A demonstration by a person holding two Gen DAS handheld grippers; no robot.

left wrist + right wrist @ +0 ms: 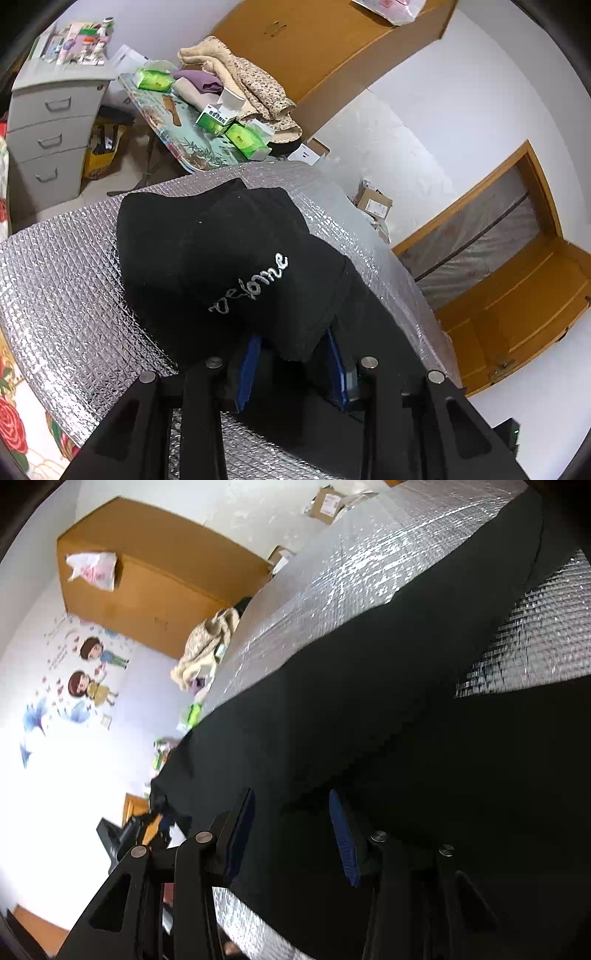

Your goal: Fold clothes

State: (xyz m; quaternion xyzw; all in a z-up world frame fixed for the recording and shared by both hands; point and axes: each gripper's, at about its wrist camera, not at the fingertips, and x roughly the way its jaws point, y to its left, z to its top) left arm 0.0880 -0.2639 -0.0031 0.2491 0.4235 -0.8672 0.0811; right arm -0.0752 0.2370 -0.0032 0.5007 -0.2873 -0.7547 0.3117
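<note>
Yellow bin (100, 155) on floor by grey drawers (51, 136), holds dark clutter, contents unclear. Open box (221, 110) on side table among green packs.

Black garment (221, 258) lies on silver mat (55, 295), bunched, white script lettering on top. Its near edge drapes over left gripper (291, 365), blue pads (245, 373) set apart with cloth between; whether pinched, cannot tell.

Right gripper (291, 834) jaws wide, fingers (341, 838) over same garment (369, 720); cloth spread flat, dark, beneath and between, not pinched.
</note>
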